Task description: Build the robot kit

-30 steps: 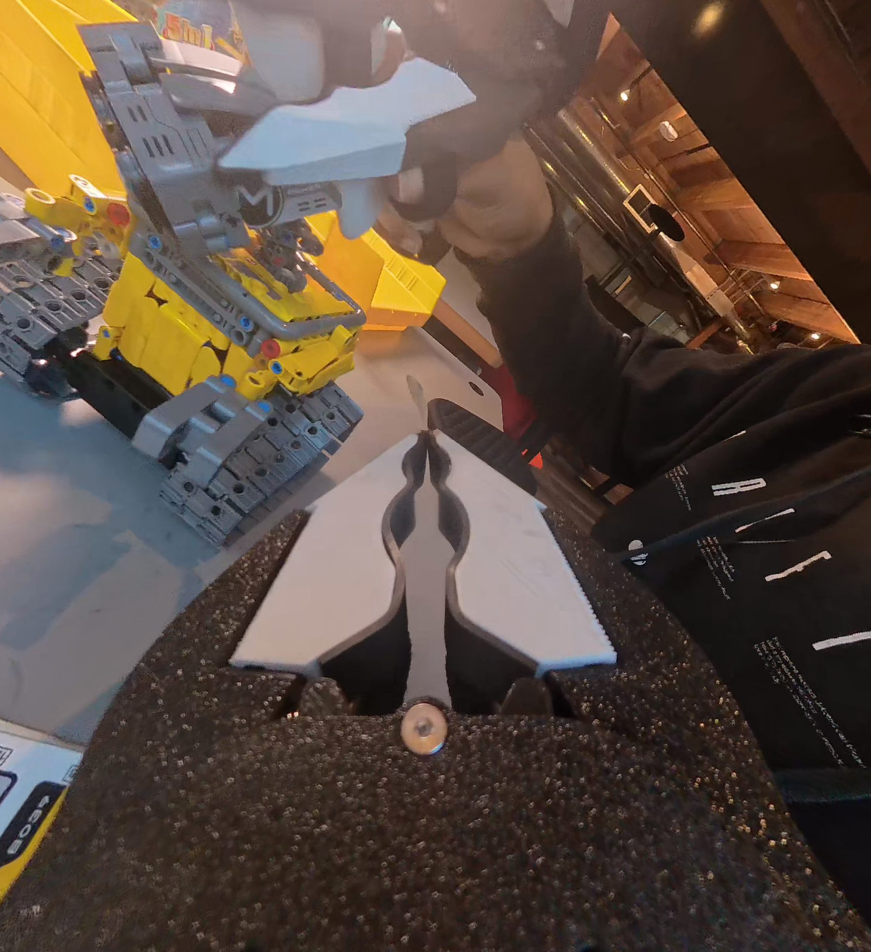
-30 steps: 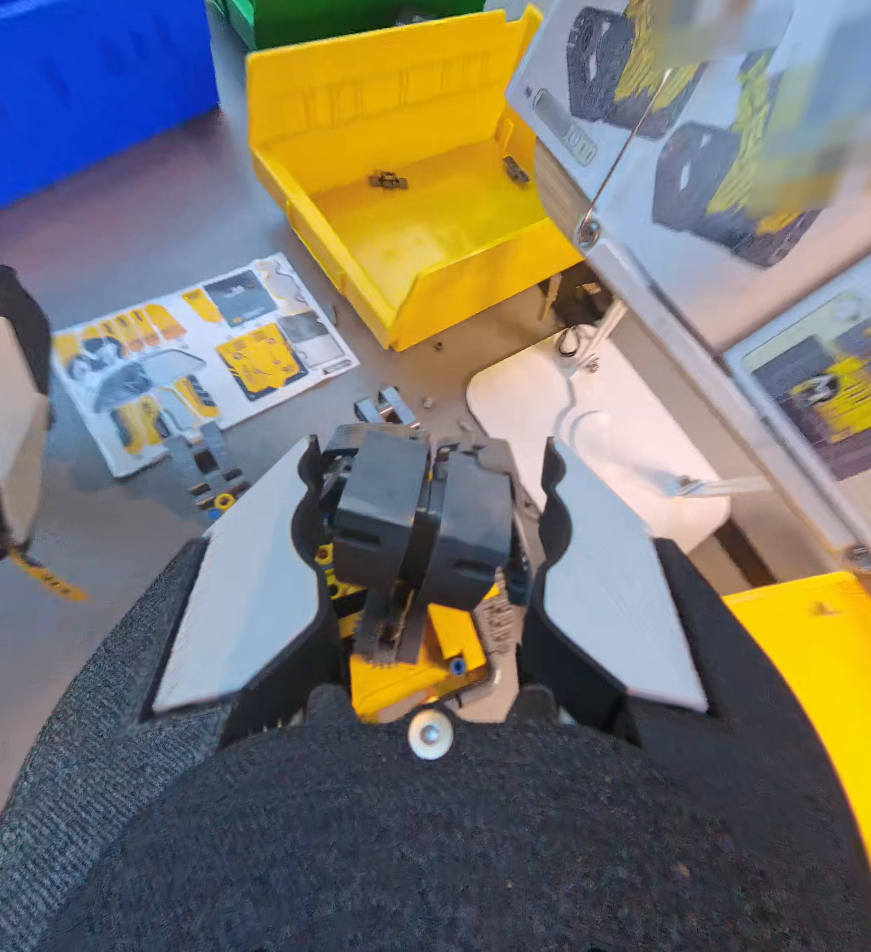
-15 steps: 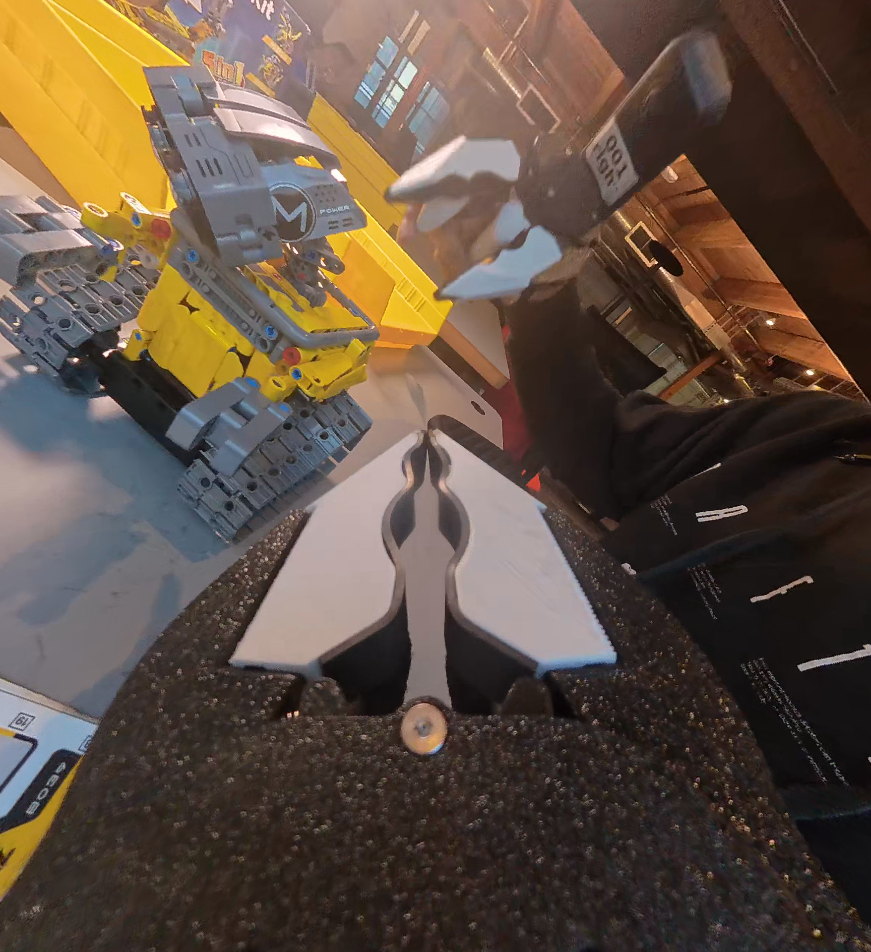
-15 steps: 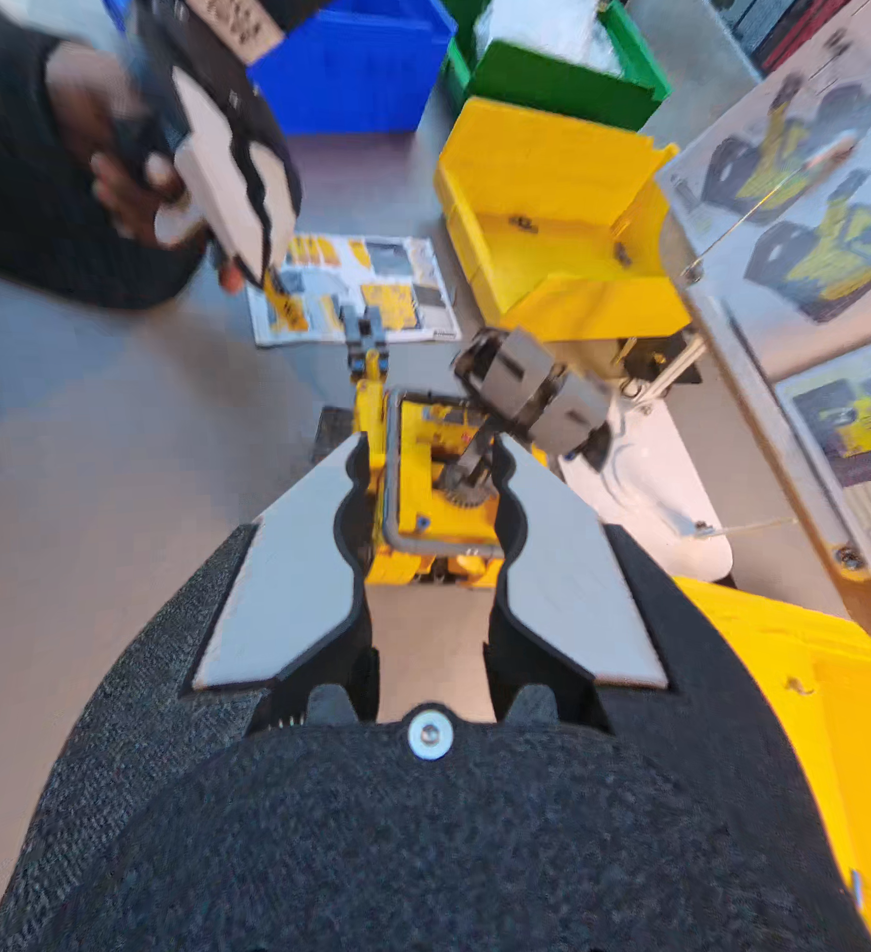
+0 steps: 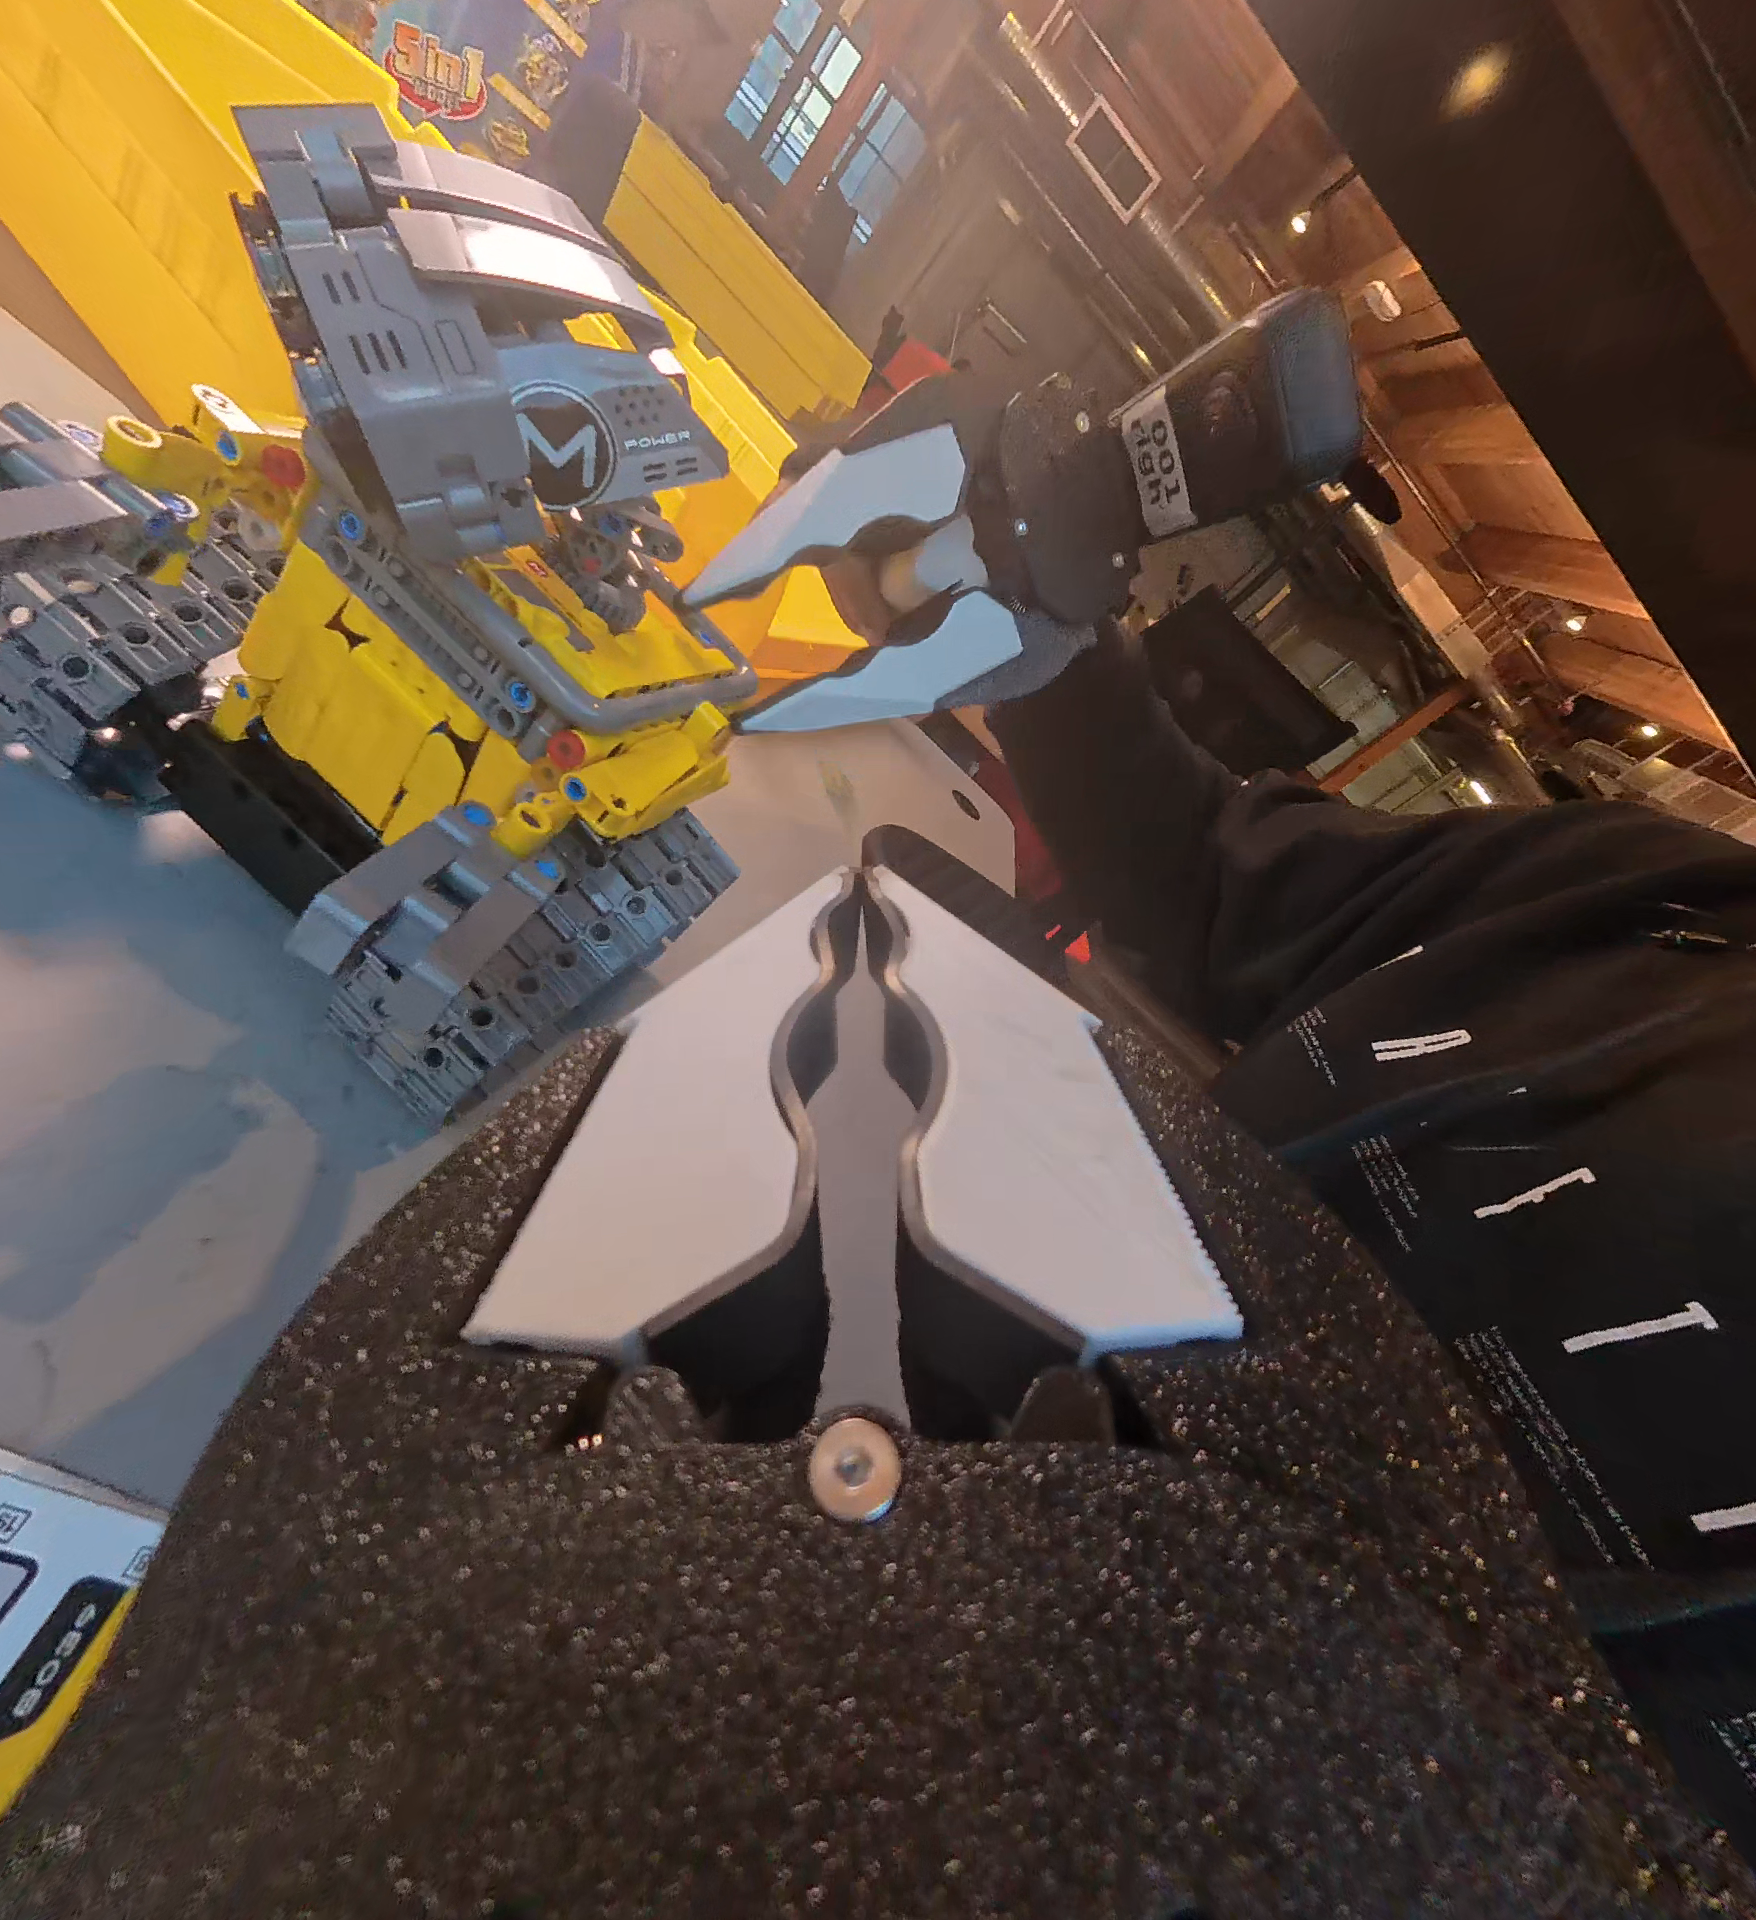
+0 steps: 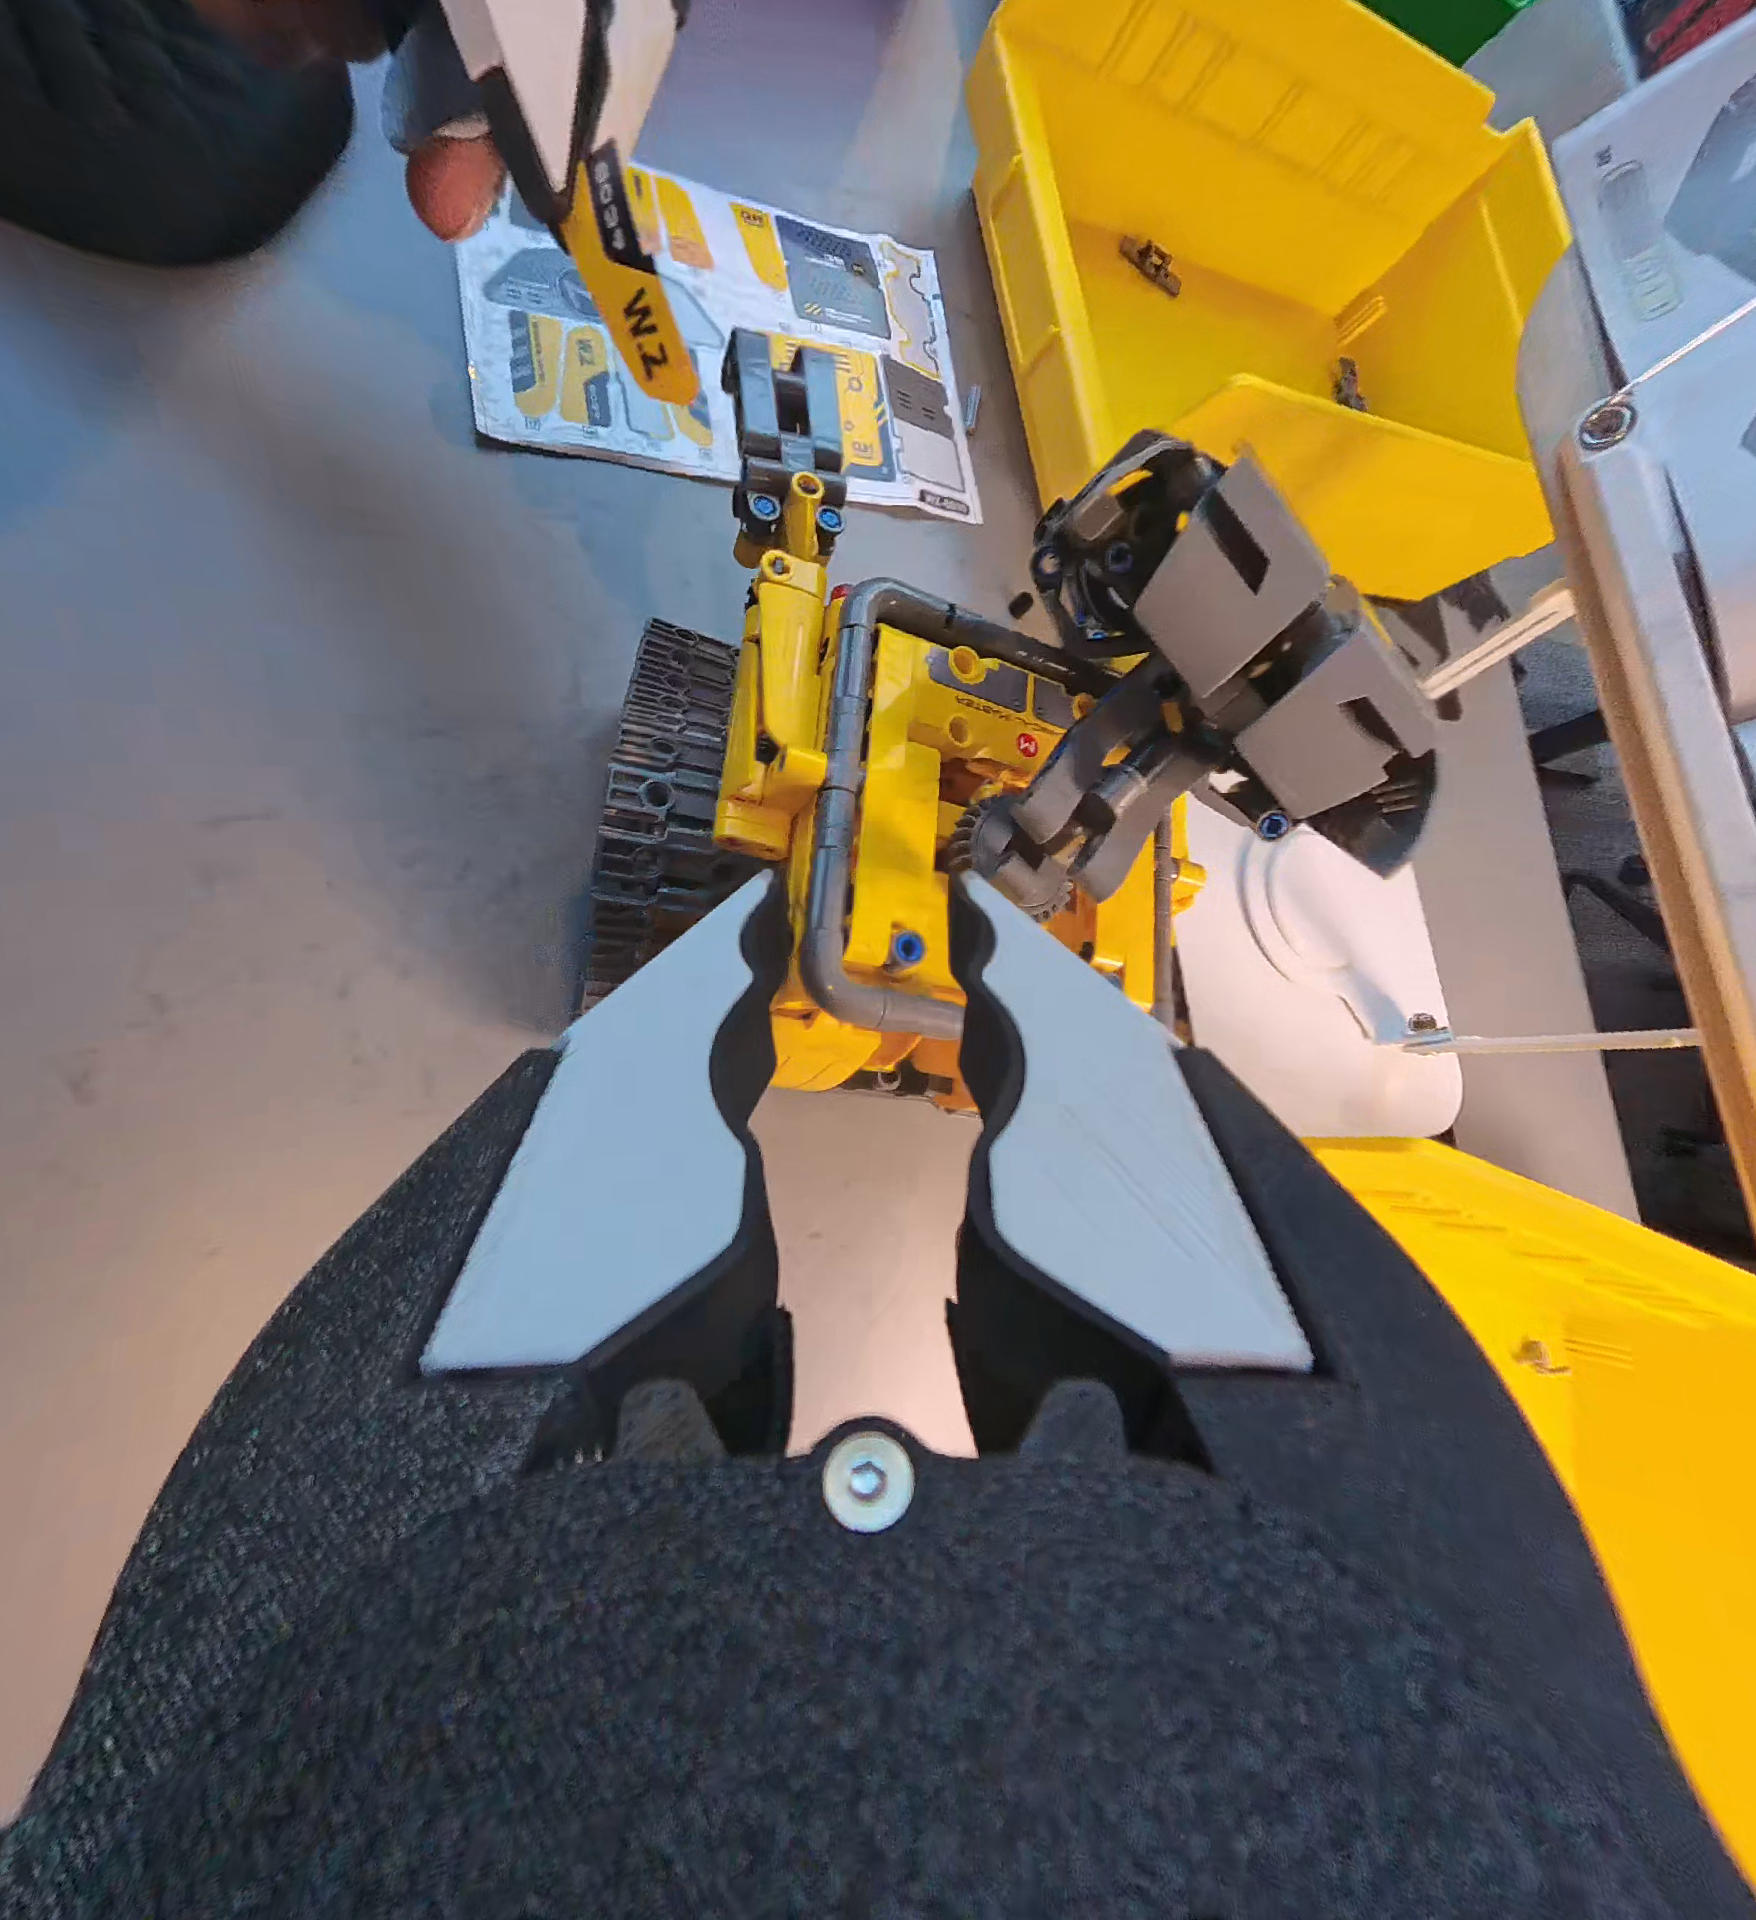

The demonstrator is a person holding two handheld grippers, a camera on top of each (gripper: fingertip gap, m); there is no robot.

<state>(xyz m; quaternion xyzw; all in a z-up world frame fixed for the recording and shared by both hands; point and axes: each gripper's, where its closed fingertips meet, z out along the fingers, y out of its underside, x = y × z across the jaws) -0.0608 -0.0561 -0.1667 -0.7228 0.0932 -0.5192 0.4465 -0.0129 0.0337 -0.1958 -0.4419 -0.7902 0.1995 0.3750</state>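
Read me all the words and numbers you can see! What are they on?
I can't repeat writing; here's where it sits:
Toy robot's grey head panel: emblem, small word.
Yellow-black sticker strip in the left tongs: letters, digits.
Sticker sheet on the table: tiny print.
White label on the right tongs: characters.
Black sleeve: white print.

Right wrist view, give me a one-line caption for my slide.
Open right gripper straddling the rear of a yellow brick-built tracked robot, while the left gripper pinches a yellow sticker above the sticker sheet.
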